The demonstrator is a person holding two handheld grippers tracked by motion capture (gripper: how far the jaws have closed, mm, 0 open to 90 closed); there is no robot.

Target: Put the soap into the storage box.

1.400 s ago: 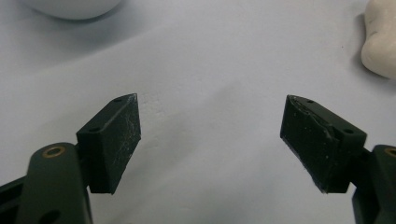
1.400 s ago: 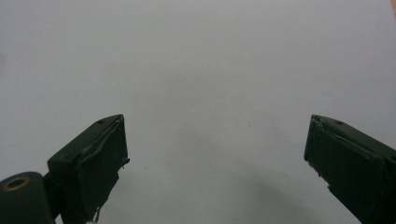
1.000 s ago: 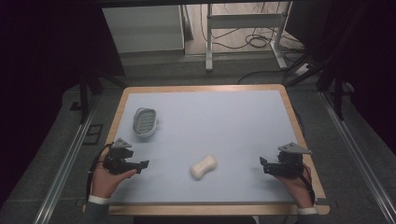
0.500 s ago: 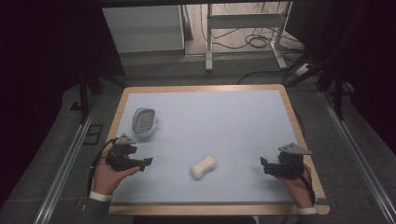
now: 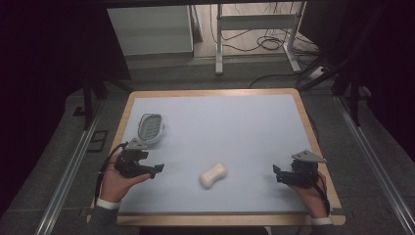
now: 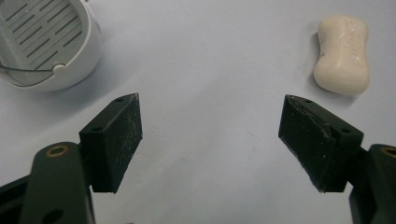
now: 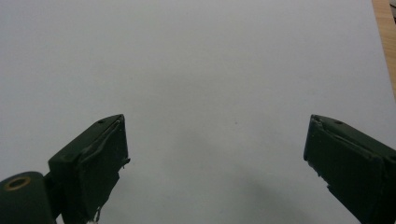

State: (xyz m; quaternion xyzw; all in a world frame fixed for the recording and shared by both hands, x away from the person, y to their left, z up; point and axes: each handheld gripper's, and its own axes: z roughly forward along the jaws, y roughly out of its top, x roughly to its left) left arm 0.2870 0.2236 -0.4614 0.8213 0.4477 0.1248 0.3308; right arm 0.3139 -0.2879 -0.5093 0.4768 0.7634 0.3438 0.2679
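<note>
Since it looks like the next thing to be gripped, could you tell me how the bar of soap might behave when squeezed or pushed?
The soap looks solid, so probably stiff. Its smooth, rounded, waisted form may slip from flat pads. Lying flat on the table, it would likely slide rather than roll.

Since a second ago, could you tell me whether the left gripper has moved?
Yes. The left gripper has edged toward the soap bar, away from the table's left rim; its open jaws have just been closing slightly on nothing.

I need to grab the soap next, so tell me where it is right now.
In the high view the soap lies on the blue mat near its front edge, between the left gripper and right gripper, and apart from the soap dish.
</note>
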